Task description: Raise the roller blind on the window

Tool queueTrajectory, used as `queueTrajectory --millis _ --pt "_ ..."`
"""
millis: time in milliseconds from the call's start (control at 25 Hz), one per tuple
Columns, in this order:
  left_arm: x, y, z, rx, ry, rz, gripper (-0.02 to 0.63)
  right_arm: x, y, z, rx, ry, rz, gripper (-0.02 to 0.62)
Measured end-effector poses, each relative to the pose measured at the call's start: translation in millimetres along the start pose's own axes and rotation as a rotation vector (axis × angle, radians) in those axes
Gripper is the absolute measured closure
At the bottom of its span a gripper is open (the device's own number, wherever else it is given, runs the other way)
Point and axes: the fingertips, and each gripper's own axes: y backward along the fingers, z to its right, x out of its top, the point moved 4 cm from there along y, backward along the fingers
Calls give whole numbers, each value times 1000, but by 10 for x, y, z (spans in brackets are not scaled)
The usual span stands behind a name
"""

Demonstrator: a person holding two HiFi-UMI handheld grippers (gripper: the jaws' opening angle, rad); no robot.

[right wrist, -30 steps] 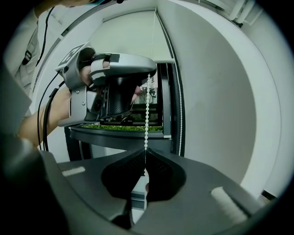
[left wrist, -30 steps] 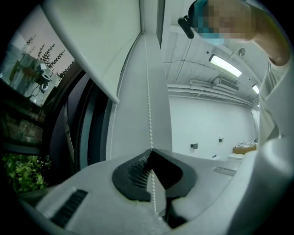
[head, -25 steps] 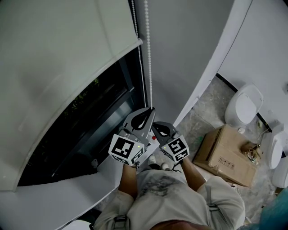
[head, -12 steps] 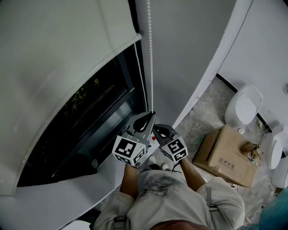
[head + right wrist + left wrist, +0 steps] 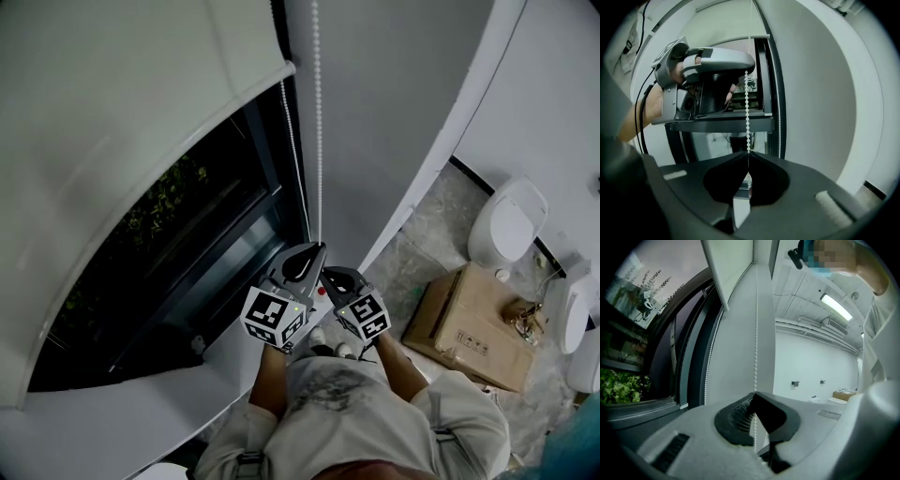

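The white roller blind point(image 5: 122, 122) hangs over the upper part of the dark window point(image 5: 178, 253); its bottom bar point(image 5: 281, 73) sits high at the frame's right side. Two strands of its white bead chain point(image 5: 318, 122) run down the grey wall. My left gripper point(image 5: 316, 247) is shut on one strand, the chain point(image 5: 755, 357) running straight into its closed jaws point(image 5: 754, 398). Just below it, my right gripper point(image 5: 326, 273) is shut on the same strand point(image 5: 747, 112), pinched at the tips point(image 5: 748, 153). The left gripper point(image 5: 710, 79) shows above in the right gripper view.
A white sill point(image 5: 122, 412) runs under the window. A cardboard box point(image 5: 469, 323) with small items on it stands on the floor at right, beside a white toilet point(image 5: 509, 217). Green plants point(image 5: 164, 197) show outside the glass.
Both grippers have moved down a little with the chain. The blind's bottom bar has risen, and more of the window and plants shows.
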Motion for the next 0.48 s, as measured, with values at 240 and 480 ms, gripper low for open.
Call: queueTrajectory --millis 240,480 --pt "8 27 -15 8 -14 -3 595 56 59 -19 11 -21 36 580" --pt "6 23 -48 15 -14 1 595 428 257 40 33 -29 126 545"
